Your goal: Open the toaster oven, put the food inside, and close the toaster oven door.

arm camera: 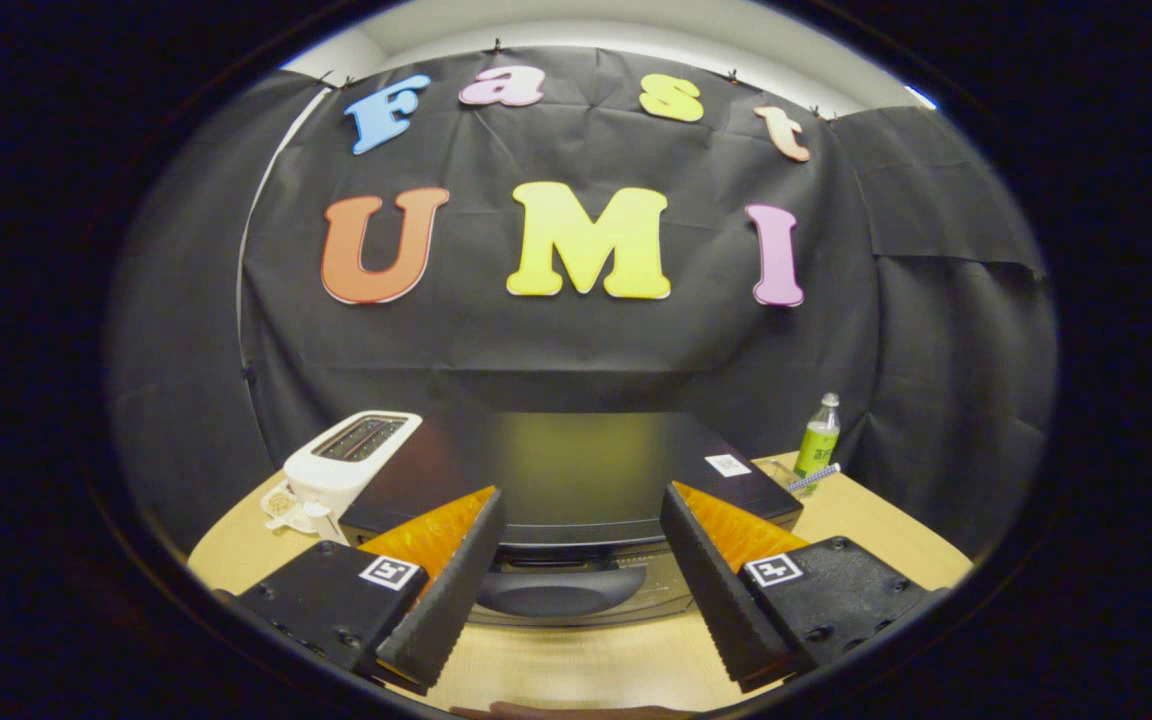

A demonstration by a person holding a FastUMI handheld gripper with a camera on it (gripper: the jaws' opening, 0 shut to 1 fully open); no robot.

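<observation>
A black toaster oven stands on the wooden table just ahead of my fingers, seen from above and in front. Its dark door handle lies between the fingers, a little beyond their tips. The door looks shut, upright against the oven's front. My gripper is open, its two fingers spread wide on either side of the handle and touching nothing. I cannot make out the food.
A white slot toaster stands left of the oven, with a small pale item at its base. A green-labelled bottle stands at the oven's right, by the table's back edge. Bare wooden table lies under my fingers.
</observation>
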